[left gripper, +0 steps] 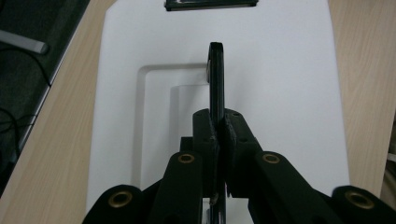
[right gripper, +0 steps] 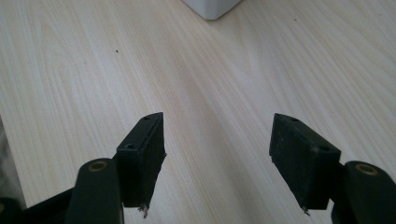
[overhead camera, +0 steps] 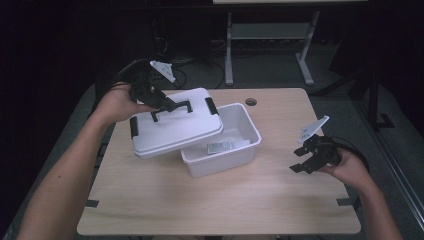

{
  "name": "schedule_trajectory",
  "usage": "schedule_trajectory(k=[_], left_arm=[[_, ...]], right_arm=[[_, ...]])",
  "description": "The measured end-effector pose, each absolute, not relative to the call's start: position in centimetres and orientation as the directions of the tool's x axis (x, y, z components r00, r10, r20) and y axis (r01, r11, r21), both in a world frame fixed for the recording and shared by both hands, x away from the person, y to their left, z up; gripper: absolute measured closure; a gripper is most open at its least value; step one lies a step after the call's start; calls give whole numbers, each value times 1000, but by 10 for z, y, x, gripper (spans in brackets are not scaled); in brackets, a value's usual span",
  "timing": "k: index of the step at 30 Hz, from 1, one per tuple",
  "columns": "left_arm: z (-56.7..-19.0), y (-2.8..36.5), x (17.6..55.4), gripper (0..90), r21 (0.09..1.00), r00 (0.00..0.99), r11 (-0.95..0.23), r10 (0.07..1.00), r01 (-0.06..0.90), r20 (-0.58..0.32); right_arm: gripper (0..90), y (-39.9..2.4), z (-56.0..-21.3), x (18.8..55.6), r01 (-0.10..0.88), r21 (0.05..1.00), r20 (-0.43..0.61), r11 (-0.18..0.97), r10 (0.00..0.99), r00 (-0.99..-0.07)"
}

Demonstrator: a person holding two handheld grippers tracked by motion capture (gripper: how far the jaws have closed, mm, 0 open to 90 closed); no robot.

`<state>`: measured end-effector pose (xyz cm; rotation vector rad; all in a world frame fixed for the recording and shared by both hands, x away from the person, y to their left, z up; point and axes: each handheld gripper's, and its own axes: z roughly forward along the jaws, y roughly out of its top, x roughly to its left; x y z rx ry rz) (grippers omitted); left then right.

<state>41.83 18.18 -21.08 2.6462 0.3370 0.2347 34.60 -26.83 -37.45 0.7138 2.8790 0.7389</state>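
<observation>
Lid (overhead camera: 175, 125) of the white storage box hangs tilted in the air at the left of the bench (overhead camera: 220, 200), its right edge lying over the near-left corner of the open box (overhead camera: 227, 150), its left side higher. It sits that way because it is carried by its black handle (overhead camera: 172, 107) alone: the left hand-held gripper (overhead camera: 167, 102) comes in from the far left and has its jaws clamped tight on the thin bar, as the left gripper view shows, the pads (left gripper: 211, 140) pinching the handle (left gripper: 216, 84) edge-on above the white lid top (left gripper: 280, 93). A grip at the middle of the handle lets the lid swing level enough to be steered over the box.

Inside the box lies a small printed paper (overhead camera: 220, 146) on the bottom, with nothing standing above the rim to block the lid.

Well apart at the near right, the right hand-held gripper (overhead camera: 305, 162) hovers over bare wood with its jaws about half open and nothing between them, the box corner (right gripper: 212, 7) far ahead of it; it seems parked clear, ready to steady the box if needed.
</observation>
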Motion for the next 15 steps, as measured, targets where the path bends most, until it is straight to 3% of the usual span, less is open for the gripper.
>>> schedule_trajectory(k=[15], left_arm=[[-217, 149, 426, 847, 468, 965, -868, 240, 163, 109]], right_arm=[[348, -269, -377, 344, 415, 464, 36, 783, 451, -892]])
